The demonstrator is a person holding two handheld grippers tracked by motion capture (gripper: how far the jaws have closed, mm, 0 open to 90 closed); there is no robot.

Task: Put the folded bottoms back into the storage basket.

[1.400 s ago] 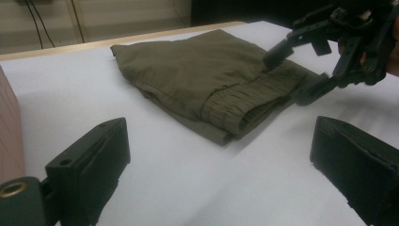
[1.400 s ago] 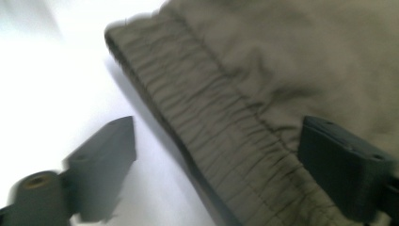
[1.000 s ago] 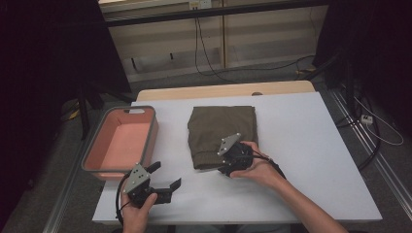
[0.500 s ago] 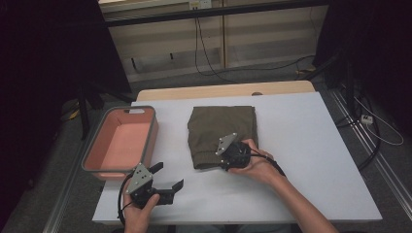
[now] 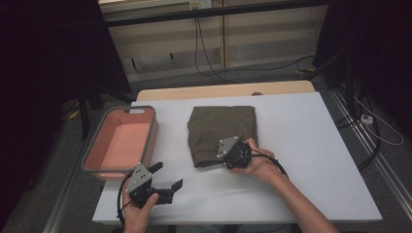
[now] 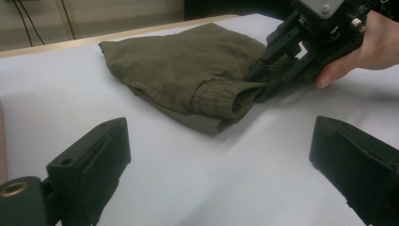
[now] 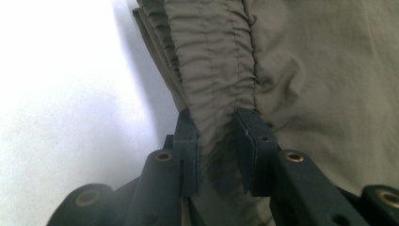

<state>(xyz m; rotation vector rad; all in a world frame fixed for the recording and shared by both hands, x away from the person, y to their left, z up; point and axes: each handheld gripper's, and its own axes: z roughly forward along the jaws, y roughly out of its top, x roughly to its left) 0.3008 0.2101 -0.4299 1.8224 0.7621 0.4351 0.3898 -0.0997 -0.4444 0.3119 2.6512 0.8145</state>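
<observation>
Dim room with dark margins at 9 and 3 o'clock; the white counter (image 5: 301,145) is evenly lit from above. Right gripper view: counter overexposed at 9 o'clock, near jaws soft-focused.

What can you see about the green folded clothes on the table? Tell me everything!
The olive-green folded garment looks like soft, thin woven cloth, slightly creased. It lies flat on the white table, beside the pink tub but apart from it. Its near edge has a gathered, stretchy-looking band, bunched and slightly raised. The right gripper has just been closing its jaws on that band, which sits pinched between them.
</observation>
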